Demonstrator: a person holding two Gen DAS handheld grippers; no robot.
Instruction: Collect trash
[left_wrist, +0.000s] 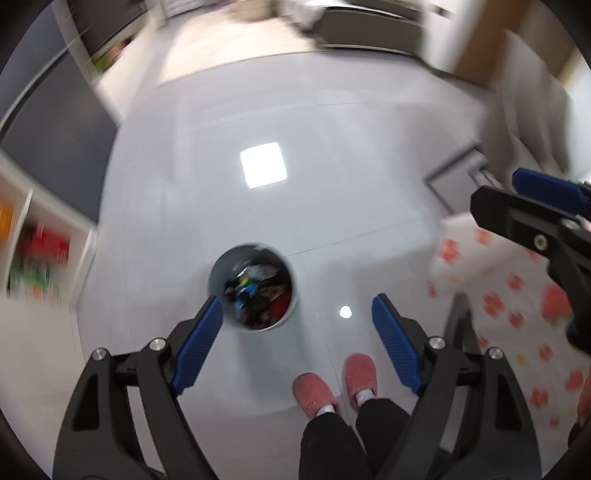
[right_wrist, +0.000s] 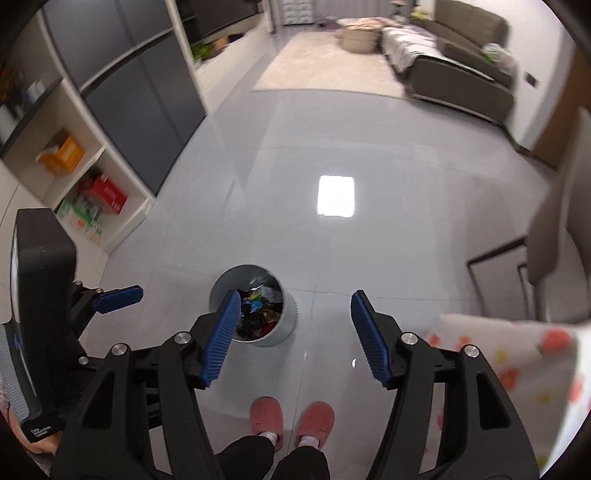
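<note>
- The left tool (left_wrist: 297, 341) points steeply down at the floor with its blue pads spread wide and nothing between them
- The right tool (right_wrist: 291, 338) is likewise wide open and empty; it also shows at the right edge of the left wrist view, and the left tool shows at the left edge of the right wrist view
- The round grey trash bin (right_wrist: 255, 304) stands on the glossy tiled floor (right_wrist: 332, 147), just ahead of the person's pink slippers (right_wrist: 291, 419), and already holds a heap of dark and coloured wrappers
- The tiles around the bin look bare of litter; the left view is too blurred to be sure
- A white cloth with red flowers (right_wrist: 517, 362) lies to the right; what it covers cannot be told
- Judged from this, a drop into the bin seems done and both tools are free
- The next move calls for finding another piece of trash beyond the bin, lowering an open tool over it and closing on it
</note>
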